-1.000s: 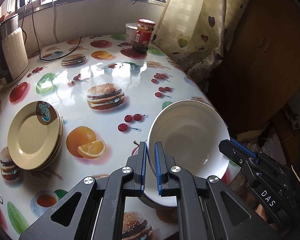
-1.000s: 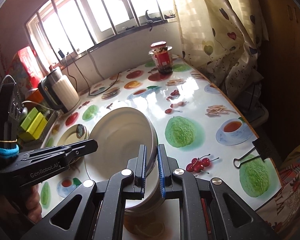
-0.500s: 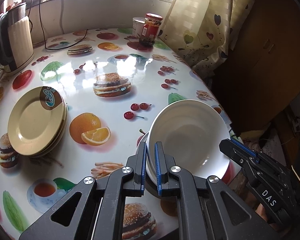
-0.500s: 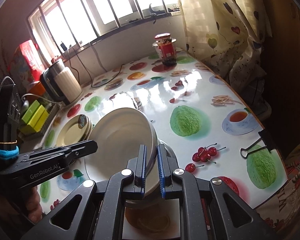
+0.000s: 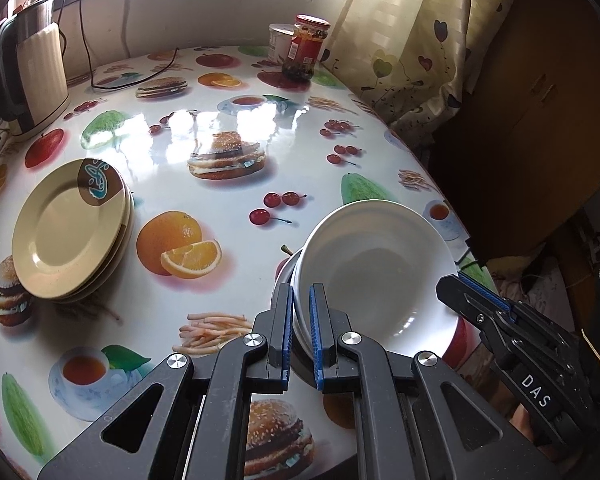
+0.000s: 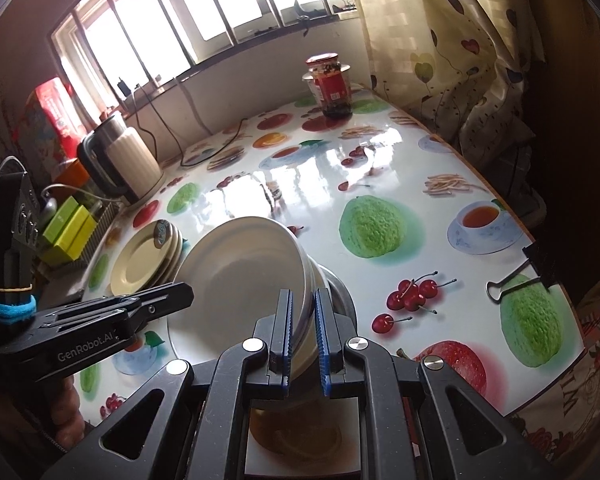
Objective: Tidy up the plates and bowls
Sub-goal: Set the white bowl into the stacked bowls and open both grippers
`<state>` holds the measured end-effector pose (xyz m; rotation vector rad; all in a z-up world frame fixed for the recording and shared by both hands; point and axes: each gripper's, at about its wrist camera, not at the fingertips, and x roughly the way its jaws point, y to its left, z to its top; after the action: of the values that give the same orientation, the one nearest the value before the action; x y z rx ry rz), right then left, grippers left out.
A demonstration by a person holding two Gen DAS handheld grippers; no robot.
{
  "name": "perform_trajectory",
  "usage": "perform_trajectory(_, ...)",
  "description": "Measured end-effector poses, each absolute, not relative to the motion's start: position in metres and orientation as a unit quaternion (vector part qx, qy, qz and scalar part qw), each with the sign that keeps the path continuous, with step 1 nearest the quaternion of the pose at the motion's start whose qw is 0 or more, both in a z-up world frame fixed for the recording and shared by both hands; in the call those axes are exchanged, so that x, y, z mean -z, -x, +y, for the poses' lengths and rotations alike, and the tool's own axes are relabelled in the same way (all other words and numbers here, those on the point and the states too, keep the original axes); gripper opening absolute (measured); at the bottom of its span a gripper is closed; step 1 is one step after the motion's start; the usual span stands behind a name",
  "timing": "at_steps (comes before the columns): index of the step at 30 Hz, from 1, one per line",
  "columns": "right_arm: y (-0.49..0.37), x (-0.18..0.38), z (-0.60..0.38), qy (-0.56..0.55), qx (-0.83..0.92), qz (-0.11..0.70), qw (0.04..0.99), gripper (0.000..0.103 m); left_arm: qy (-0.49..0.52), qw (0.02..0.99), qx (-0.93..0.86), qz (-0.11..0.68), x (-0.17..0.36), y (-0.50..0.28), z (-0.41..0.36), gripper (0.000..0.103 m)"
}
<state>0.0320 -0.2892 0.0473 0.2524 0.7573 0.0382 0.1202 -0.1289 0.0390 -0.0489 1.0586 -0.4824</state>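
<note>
White bowls [image 5: 374, 268], stacked and tilted near the table [image 5: 228, 104] edge, sit clamped between both my grippers: left gripper [image 5: 300, 320] pinches one rim, right gripper [image 6: 303, 322] the opposite rim. Beige plates [image 5: 70, 228] sit stacked well apart.

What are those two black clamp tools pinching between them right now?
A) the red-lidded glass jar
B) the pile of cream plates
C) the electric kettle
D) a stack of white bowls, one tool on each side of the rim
D: the left gripper and right gripper both clamp the rim of the stack of white bowls, while the cream plates lie untouched.
</note>
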Motion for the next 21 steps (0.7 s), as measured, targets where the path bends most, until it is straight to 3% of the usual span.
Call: perform_trajectory(21, -0.0362, -0.0377, -0.2916, -0.131, -0.015, 0.379, 0.916, 0.014, 0.029, 0.832, 0.226, 0.506, -0.0360, -0.1225, -0.1305, 0.008)
